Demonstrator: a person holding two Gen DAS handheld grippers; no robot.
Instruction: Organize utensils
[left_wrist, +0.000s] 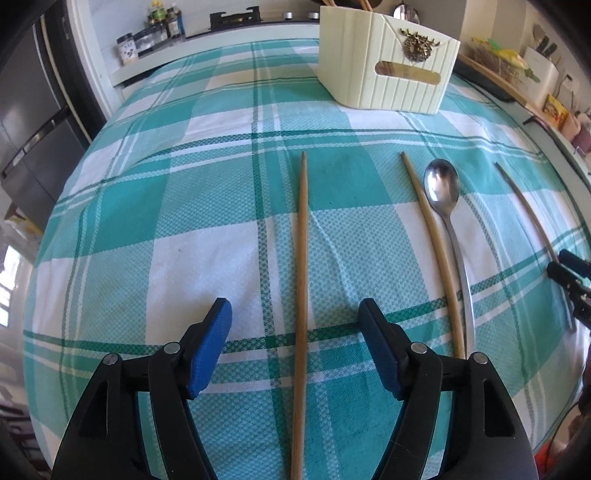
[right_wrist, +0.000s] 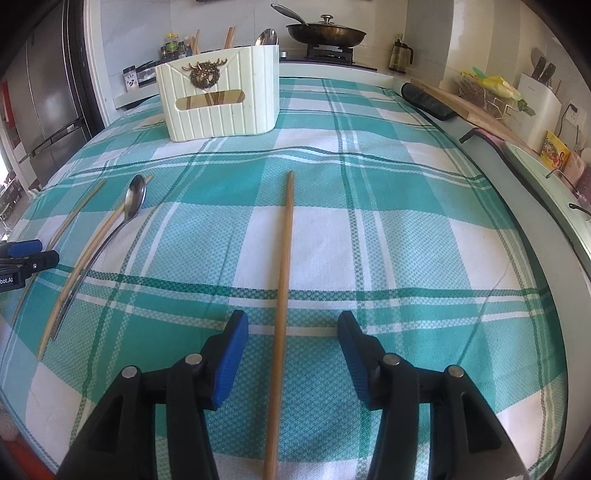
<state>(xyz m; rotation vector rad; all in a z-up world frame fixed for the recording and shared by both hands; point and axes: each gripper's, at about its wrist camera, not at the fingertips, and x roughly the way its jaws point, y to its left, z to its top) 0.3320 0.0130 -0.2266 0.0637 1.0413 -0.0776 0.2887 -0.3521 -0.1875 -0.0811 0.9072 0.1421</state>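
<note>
On a teal-and-white checked cloth (left_wrist: 207, 221), the left gripper (left_wrist: 295, 314) stands with its blue jaws wide apart on either side of a wooden chopstick (left_wrist: 303, 258), touching nothing. The right gripper (right_wrist: 290, 325) likewise straddles another chopstick (right_wrist: 284, 266), jaws parted and clear of it. Between the two lie a third chopstick (left_wrist: 432, 236) and a steel spoon (left_wrist: 443, 192) just beside each other. A cream utensil holder (right_wrist: 218, 99), with chopsticks and a spoon standing in it, sits at the far end of the cloth.
</note>
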